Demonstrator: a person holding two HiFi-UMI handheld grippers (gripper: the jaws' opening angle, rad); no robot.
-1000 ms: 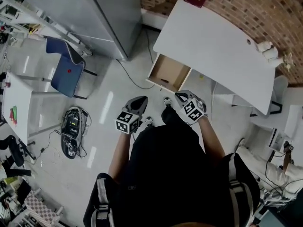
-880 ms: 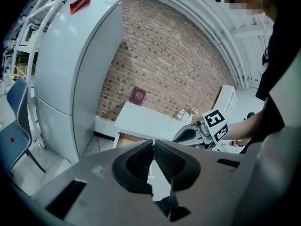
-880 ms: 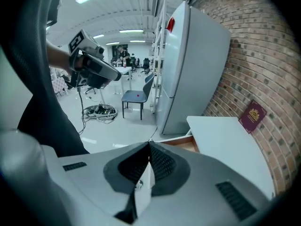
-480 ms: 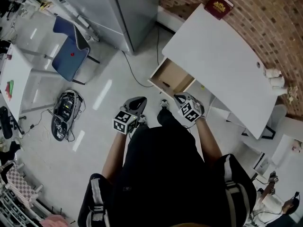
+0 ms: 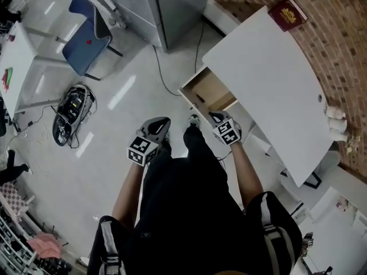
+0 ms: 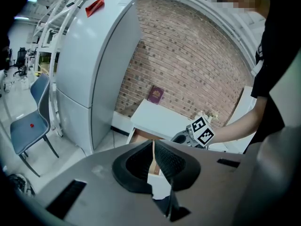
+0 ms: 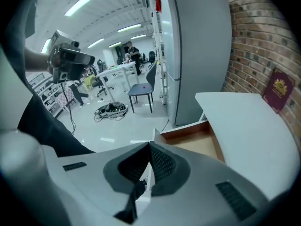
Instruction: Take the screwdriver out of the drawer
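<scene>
Left gripper (image 6: pixel 153 144): jaws pressed together along their ribbed pads, nothing between them; in the head view it (image 5: pixel 161 125) hangs over bare floor (image 5: pixel 132 105), well apart from the furniture. Right gripper (image 7: pixel 149 146): jaws likewise closed on nothing; in the head view it (image 5: pixel 217 117) sits just beside the near corner of the front panel of the open drawer (image 5: pixel 213 89). The drawer, with a wooden inside and a white front, juts from under the left end of the white desk (image 5: pixel 269 79), its front edge running slantwise across the floor ahead of both grippers. A small dark elongated item on the drawer floor, close behind the front panel, is read as the screwdriver (image 5: pixel 199 98); it is too small to confirm, and neither gripper touches it. The right gripper view shows the drawer (image 7: pixel 200 142) open at the top, with its side wall and the desk edge above it as the nearest limits. A dark red book (image 5: pixel 292 13) lies on the desk's far corner, beside the brick wall (image 5: pixel 344 33). Left of the drawer, open floor reaches to a tall grey cabinet (image 5: pixel 166 4); a thin black cable (image 5: pixel 163 82) crosses that gap. Farther left stand a blue chair (image 5: pixel 86 36) and a bundle of cables (image 5: pixel 69 113) on the floor, both well clear of the drawer.
</scene>
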